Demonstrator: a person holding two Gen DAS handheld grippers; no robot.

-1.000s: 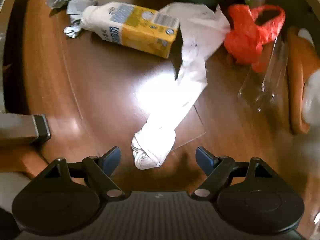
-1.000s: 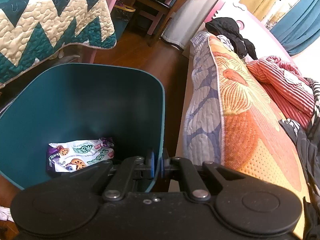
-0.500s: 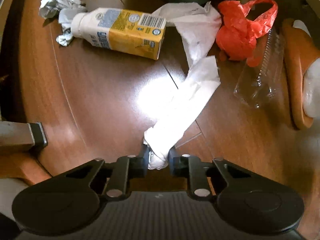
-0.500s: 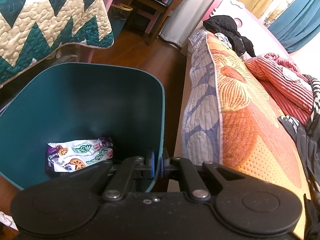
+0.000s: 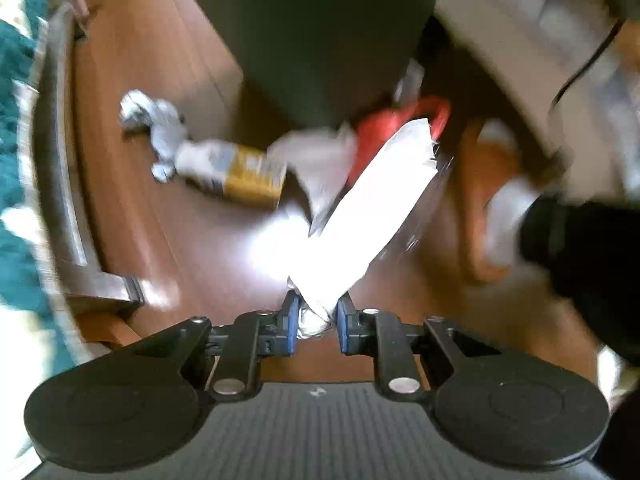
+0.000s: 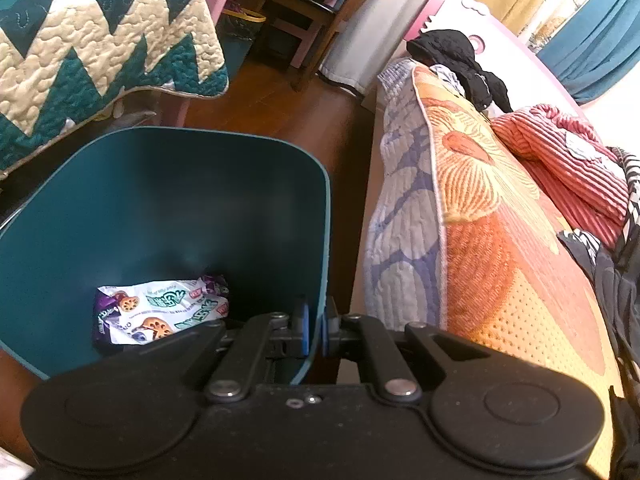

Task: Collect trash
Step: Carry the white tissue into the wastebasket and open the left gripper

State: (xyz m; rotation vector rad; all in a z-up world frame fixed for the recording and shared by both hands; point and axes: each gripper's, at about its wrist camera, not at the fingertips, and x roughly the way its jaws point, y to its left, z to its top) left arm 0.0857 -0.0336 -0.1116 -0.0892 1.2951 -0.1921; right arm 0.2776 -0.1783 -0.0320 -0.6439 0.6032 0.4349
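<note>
My left gripper (image 5: 316,326) is shut on the twisted end of a long white paper towel (image 5: 372,208) and holds it lifted off the wooden floor. Below lie a yellow and white carton (image 5: 236,172), crumpled foil (image 5: 152,128), another white paper (image 5: 316,156) and a red plastic bag (image 5: 384,124). The dark teal bin (image 5: 316,40) stands beyond them. My right gripper (image 6: 314,334) is shut on the near rim of the teal bin (image 6: 160,200), which holds a snack wrapper (image 6: 160,312).
An orange slipper (image 5: 488,200) and a clear plastic box (image 5: 424,216) lie right of the trash. A bed with an orange quilt (image 6: 500,260) stands right of the bin. A teal zigzag quilt (image 6: 92,60) hangs at the left. A metal furniture leg (image 5: 100,292) is near left.
My left gripper closed on the paper towel's end and lifted it off the floor, rising and tilting toward the bin. My right gripper kept its hold on the bin rim.
</note>
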